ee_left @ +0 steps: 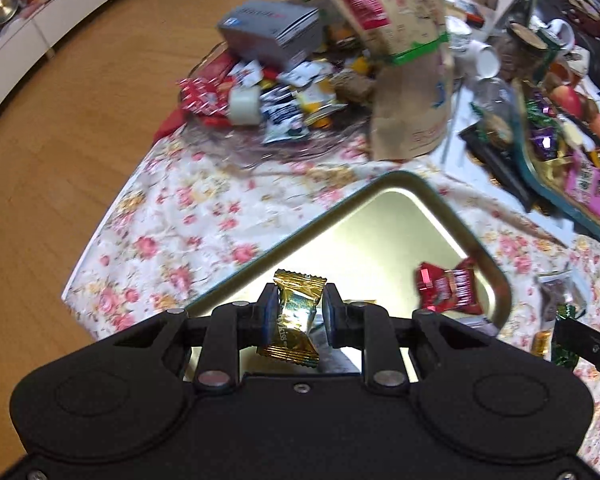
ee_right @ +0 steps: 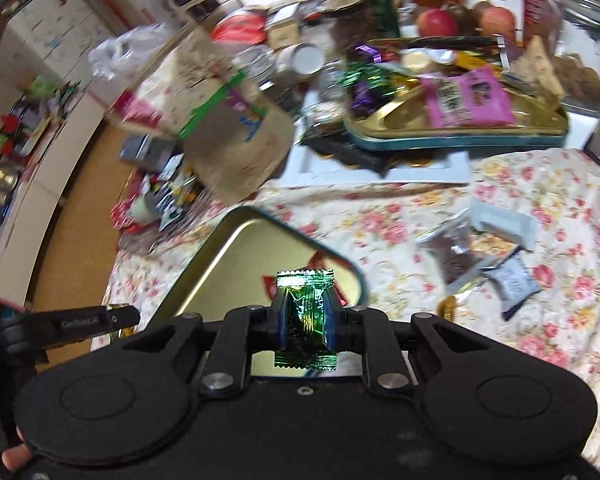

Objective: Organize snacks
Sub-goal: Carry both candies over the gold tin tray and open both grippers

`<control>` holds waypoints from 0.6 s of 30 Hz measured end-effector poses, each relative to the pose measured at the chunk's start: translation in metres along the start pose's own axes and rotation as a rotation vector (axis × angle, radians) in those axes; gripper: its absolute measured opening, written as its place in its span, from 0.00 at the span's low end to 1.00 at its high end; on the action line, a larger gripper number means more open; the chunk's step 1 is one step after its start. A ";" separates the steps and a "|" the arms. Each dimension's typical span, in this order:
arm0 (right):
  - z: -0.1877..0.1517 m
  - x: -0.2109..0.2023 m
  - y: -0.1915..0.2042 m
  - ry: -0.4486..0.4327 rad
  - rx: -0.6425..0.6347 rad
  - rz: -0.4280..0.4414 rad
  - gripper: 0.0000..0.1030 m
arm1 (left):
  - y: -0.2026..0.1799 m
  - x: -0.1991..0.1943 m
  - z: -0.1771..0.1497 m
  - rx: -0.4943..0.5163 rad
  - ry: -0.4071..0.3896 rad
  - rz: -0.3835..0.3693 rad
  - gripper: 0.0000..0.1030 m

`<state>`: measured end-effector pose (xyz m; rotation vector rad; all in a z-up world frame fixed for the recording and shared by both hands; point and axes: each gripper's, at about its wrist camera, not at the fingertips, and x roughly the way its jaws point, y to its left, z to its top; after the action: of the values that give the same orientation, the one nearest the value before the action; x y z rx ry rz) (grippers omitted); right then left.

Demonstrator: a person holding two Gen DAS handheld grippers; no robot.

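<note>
Two crinkly foil candies: left tongs [ee_left: 300, 312] pinching a gold candy [ee_left: 296, 320], right tongs [ee_right: 306, 316] pinching a green candy [ee_right: 306, 318], both above a rounded metal tin [ee_left: 380, 216].

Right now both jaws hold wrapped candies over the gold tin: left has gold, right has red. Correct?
Not quite. The right gripper holds a green candy, not red, per the right wrist view. The left gripper's gold candy and the tin are right.
</note>
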<state>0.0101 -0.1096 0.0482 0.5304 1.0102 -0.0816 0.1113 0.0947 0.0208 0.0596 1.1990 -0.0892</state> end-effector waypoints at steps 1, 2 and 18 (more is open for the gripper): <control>-0.002 0.003 0.005 0.007 -0.013 0.008 0.19 | 0.006 0.003 -0.002 -0.008 0.007 0.014 0.30; -0.004 0.007 0.010 0.014 -0.027 0.019 0.19 | 0.011 0.006 -0.003 -0.013 0.017 0.025 0.30; -0.015 0.007 0.050 0.007 -0.128 0.167 0.22 | 0.020 0.022 -0.012 -0.003 0.105 -0.016 0.35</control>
<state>0.0175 -0.0585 0.0555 0.4962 0.9673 0.1321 0.1103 0.1153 -0.0041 0.0524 1.3043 -0.0989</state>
